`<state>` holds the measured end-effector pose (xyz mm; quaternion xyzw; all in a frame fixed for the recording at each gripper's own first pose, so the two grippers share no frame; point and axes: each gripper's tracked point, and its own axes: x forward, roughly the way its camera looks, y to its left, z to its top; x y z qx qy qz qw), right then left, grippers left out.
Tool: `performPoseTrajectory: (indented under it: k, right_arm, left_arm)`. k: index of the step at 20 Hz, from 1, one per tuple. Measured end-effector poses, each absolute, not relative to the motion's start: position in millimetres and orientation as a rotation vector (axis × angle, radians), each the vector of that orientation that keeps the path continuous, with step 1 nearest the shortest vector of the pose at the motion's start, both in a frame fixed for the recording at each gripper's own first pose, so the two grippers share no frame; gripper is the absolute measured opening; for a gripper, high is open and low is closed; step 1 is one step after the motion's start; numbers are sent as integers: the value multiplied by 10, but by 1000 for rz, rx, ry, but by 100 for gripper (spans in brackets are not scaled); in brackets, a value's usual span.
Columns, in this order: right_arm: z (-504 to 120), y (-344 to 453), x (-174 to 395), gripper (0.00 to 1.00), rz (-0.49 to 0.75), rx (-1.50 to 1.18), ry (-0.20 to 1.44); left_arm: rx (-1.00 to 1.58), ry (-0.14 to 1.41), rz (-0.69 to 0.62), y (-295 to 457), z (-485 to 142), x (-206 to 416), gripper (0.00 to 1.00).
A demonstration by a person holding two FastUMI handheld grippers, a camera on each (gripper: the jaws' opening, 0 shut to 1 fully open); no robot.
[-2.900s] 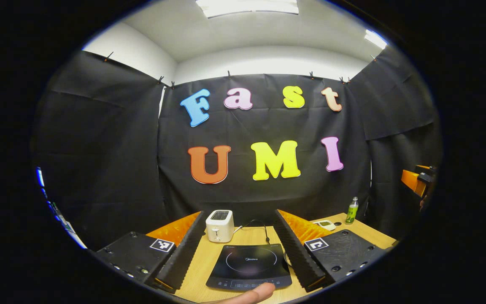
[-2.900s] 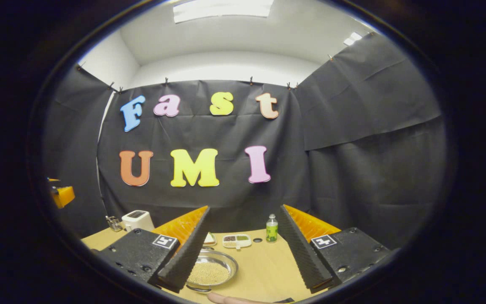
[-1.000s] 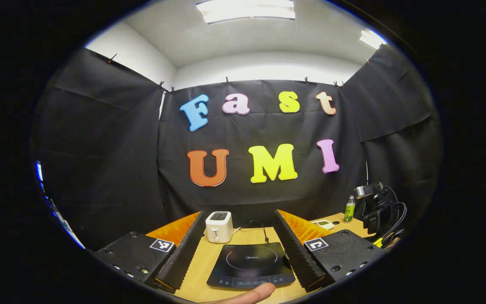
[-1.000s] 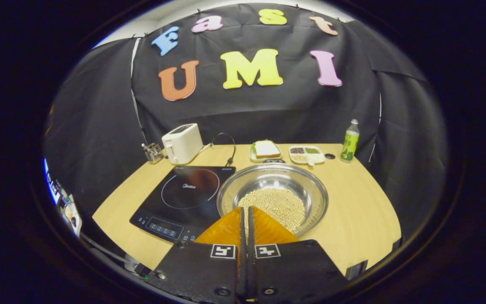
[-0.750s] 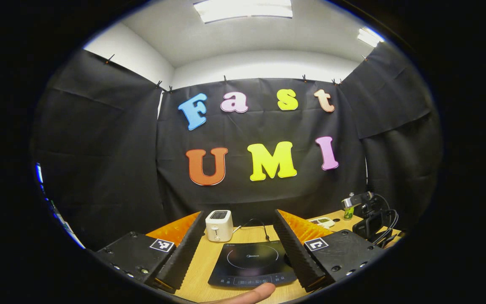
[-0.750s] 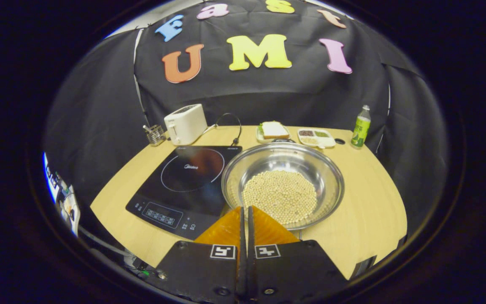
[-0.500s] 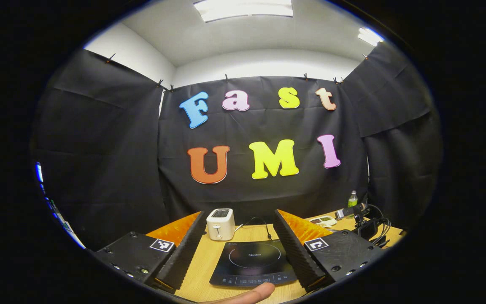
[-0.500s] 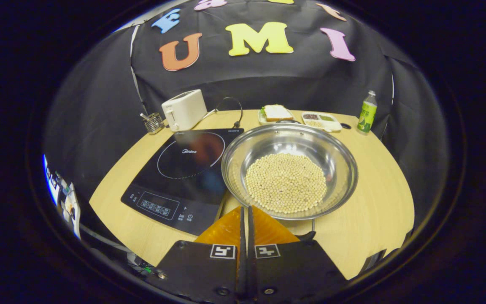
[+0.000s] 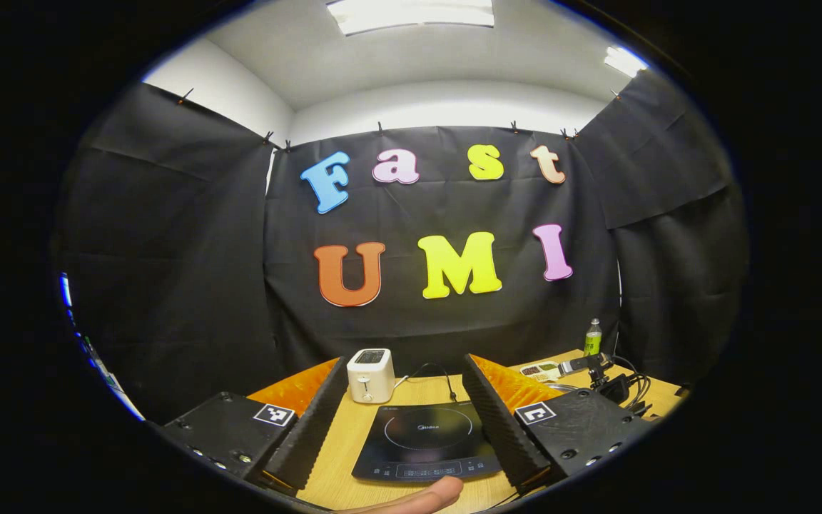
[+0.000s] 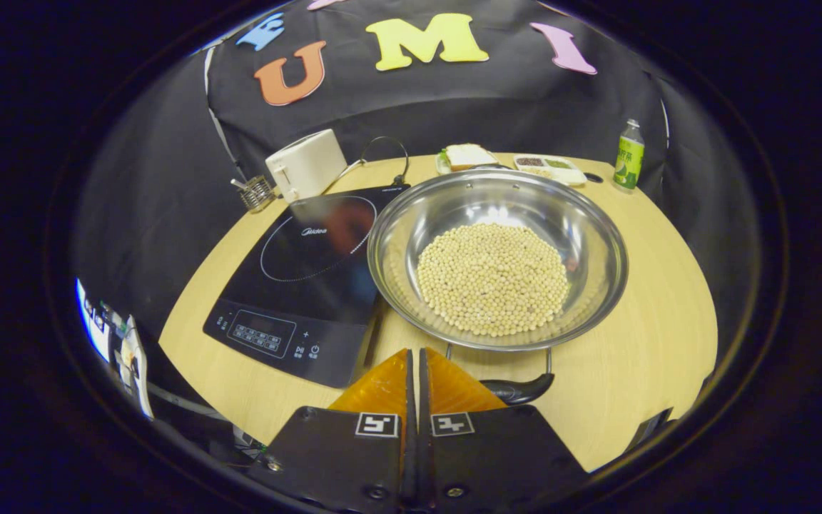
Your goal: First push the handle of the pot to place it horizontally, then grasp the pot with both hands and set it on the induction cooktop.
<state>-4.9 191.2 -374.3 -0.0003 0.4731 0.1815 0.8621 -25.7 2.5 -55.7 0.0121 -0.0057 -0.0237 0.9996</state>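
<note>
**Pot on table beside cooktop; right tongs closed, left tongs wide apart**

Pot [image 10: 498, 257]: steel, wide and shallow, resting on the wooden table [image 10: 661, 335], just ahead of the right gripper [image 10: 414, 371] and slightly to its right. Layer of pale round beans [image 10: 493, 278] across the bottom. Near handle [image 10: 518, 389], a dark grip on a wire loop, lying just right of the right gripper's tips, close to them; contact cannot be told. Left rim of pot touching or overlapping the right edge of the induction cooktop [image 10: 297, 271]; pot not on the marked ring.

Right gripper: fingers pressed together, only a thin seam between them, nothing held. Tips over the table, between the cooktop's near corner and the pot's near rim.

Left gripper [image 9: 404, 417]: fingers spread wide, nothing between them. Cooktop [image 9: 425, 442] lying straight ahead in the gap. A fingertip [image 9: 418, 496] of the person at the bottom edge.

Farther out, right gripper view: white toaster [image 10: 305, 165] beyond the cooktop, small wire holder [image 10: 256, 193] to its left, plate with bread [image 10: 467, 157] and divided tray [image 10: 550, 167] behind the pot, green bottle [image 10: 628, 155] far right. Left gripper view: toaster [image 9: 371, 374] ahead beyond the cooktop, bottle [image 9: 592, 338] far right, other gripper's cabled rig [image 9: 607, 382] to the right.
</note>
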Motion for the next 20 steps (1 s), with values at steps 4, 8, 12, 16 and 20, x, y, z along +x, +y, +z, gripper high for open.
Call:
performPoseTrajectory:
  k: [4, 8, 12, 16, 20]
  right_arm:
    - [-3741, 1858, -24, 1, 392, -20, 987]
    - [-3751, 1767, -10, 4, 384, -27, 986]
    - [-3758, 1717, -11, 4, 384, -38, 982]
    - [-3751, 1629, 2, 4, 392, -47, 980]
    - [-3779, 1533, 44, 4, 386, -68, 976]
  left_arm:
    - [19, -5, -52, 16, -584, -259, 96]
    - [7, -5, -59, 0, -583, -272, 96]
    - [3, -6, -63, -15, -600, -283, 96]
    - [-9, -5, -79, -77, -619, -295, 96]
    - [-39, 7, -114, -132, -665, -322, 96]
